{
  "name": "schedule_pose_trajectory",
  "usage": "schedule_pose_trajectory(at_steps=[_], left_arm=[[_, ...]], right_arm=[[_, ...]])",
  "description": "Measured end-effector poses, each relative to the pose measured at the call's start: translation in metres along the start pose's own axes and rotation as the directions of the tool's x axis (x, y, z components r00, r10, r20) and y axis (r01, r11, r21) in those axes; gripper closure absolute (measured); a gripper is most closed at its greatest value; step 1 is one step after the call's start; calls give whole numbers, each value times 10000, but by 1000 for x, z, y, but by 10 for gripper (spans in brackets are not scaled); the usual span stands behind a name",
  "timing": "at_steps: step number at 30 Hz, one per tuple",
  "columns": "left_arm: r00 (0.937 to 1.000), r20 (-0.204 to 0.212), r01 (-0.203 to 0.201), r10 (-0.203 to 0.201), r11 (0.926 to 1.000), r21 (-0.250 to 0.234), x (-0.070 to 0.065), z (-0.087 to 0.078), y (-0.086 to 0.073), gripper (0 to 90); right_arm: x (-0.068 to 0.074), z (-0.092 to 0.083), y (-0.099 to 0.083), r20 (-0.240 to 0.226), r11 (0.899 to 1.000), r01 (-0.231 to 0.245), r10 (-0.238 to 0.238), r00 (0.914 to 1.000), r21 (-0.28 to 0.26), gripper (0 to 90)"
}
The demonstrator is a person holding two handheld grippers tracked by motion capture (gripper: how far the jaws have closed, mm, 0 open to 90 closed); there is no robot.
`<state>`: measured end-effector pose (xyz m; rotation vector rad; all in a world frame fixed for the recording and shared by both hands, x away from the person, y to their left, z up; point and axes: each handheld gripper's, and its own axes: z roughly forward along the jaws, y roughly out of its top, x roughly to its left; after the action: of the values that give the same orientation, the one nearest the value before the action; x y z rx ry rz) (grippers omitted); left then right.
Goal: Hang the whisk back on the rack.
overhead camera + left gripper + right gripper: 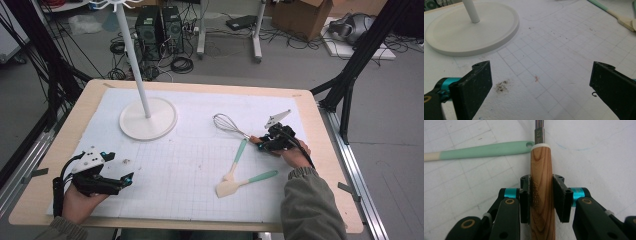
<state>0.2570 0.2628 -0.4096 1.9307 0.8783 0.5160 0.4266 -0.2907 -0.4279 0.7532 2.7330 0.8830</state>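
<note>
Whisk (231, 125): steel wire loops, grained wooden handle (541, 192)

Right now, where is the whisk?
In the high view the whisk lies on the right half of the table, wire head toward the white stand. Its wooden handle sits between the right gripper jaws, beside the green-handled fork.

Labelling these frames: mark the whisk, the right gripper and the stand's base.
whisk (542, 195), right gripper view, on its wooden handle.
right gripper (541, 197), right gripper view, midway between its fingertips, on the clamped handle.
stand base (159, 121), high view, on the bare white disc.
</note>
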Motion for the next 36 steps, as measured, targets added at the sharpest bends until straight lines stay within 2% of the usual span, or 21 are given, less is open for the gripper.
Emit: schedule_pose_trajectory(at_steps=[16,24,29,31,36], left_arm=[[9999,-97,-52,53,10000,29,-1,-2,0,48],[9999,-118,-85,86,9999,63,-1,-2,0,48],[9998,-146,-116,117,9999,95,-1,-2,0,48],[9999,-148,-69,70,9999,80,-1,-2,0,48],[9999,-154,-77,78,9999,67,-1,-2,-1,48]], right_arm=[[4,-2,-4,70,9999,83,-82,9999,-61,696],[8,-1,-4,364,9998,205,-205,9991,-6,678],[10,0,-4,425,9999,-70,66,9991,75,697],[10,0,-2,438,9998,74,-82,9990,175,701],[8,-2,-3,315,10000,-22,20,9995,53,703]])
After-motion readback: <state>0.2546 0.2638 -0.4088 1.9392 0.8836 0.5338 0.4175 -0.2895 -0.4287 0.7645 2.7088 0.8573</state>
